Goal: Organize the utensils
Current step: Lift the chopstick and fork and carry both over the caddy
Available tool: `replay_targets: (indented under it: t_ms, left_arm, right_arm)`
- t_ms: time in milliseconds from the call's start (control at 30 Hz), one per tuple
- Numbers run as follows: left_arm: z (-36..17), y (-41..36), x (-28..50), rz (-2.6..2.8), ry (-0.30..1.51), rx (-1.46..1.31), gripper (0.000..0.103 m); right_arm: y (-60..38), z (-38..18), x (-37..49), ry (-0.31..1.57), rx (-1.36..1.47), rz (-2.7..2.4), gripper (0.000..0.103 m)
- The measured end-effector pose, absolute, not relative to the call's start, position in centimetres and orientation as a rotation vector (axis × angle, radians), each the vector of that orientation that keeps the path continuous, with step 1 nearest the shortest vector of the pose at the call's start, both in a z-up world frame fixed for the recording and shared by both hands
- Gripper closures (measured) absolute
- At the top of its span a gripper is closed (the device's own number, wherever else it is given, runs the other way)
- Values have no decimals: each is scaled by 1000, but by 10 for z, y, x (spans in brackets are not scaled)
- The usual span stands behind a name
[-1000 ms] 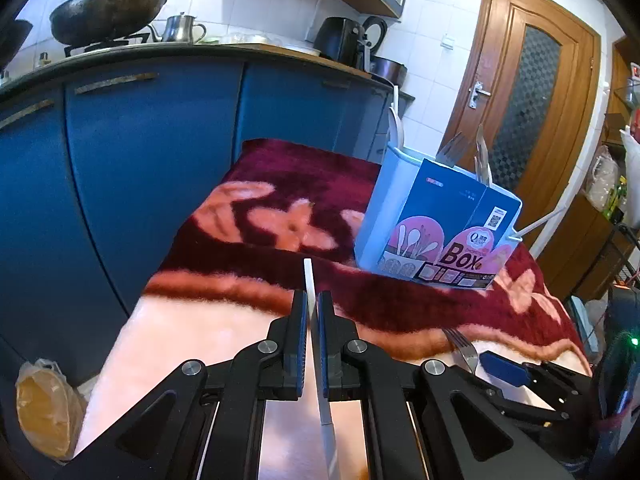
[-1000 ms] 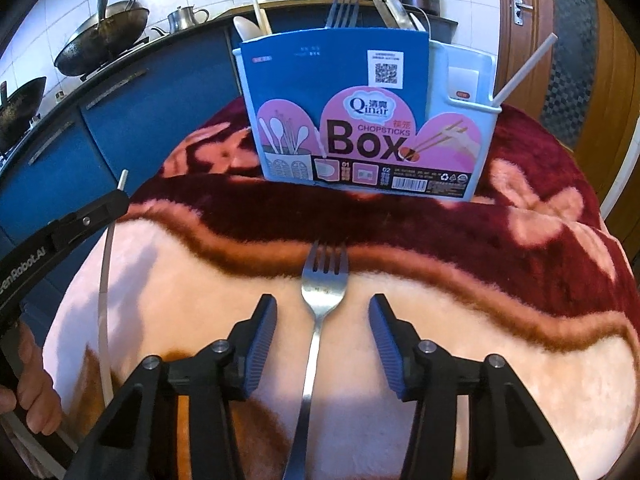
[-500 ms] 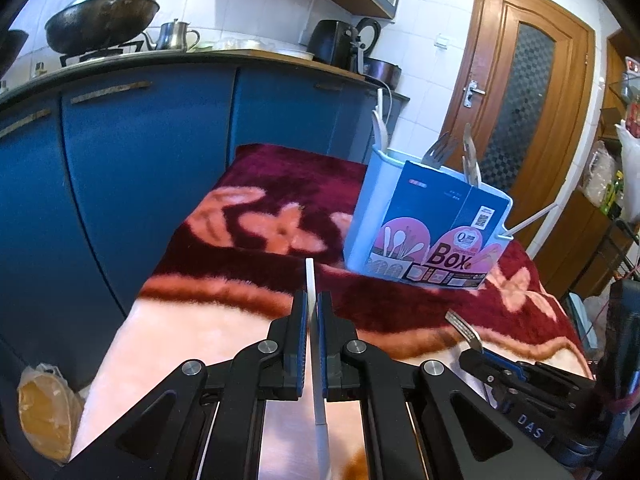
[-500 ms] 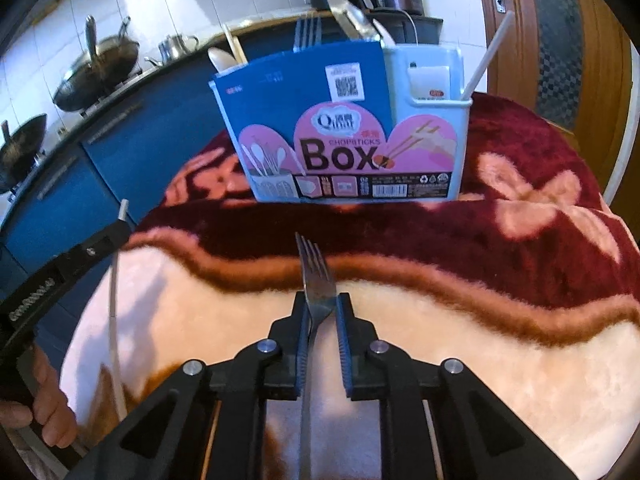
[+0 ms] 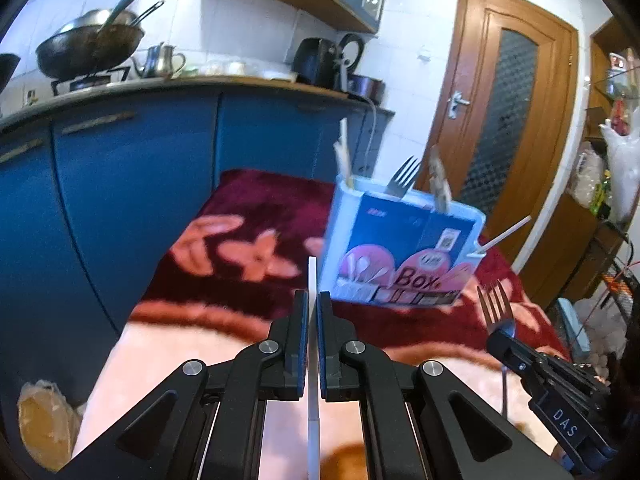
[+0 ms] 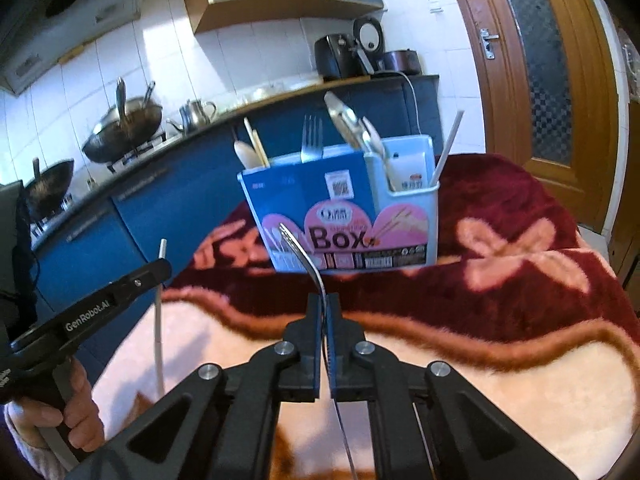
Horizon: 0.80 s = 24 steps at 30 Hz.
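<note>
1. Our right tongs (image 6: pixel 324 312) have just been closing and now clamp the thin shiny steel fork (image 6: pixel 308 258) by its neck, in front of the pale blue plastic utensil box (image 6: pixel 344 208).
2. Our left tongs (image 5: pixel 313 312) are pinched on a slim white stick (image 5: pixel 312 276), left of the box.
3. We judge the fork stiff, light and slippery; gripped edge-on, it may swivel.
4. The stick seems featherlight and bendy; mid-length suits it.
</note>
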<state>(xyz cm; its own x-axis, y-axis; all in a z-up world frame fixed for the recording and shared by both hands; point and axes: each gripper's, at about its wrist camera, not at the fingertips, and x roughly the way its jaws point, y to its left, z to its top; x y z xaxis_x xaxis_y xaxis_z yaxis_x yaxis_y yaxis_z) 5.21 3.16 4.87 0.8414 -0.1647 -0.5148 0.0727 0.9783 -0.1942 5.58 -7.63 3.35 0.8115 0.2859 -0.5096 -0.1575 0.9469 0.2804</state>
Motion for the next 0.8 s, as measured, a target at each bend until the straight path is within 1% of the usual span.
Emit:
replay_targets:
  t_ms: [300,467,800]
  left_arm:
    - [88,17,68,-202,462,-182,99]
    - [108,13,83,-199,422,-196,99]
    - [170,15,104,-188,314,-213,99]
  right_arm:
    - [-98,58,52,464,296,279,100]
    - [-110,68,59,435,319,275,100]
    - [-126,98,69,340,302,254,100]
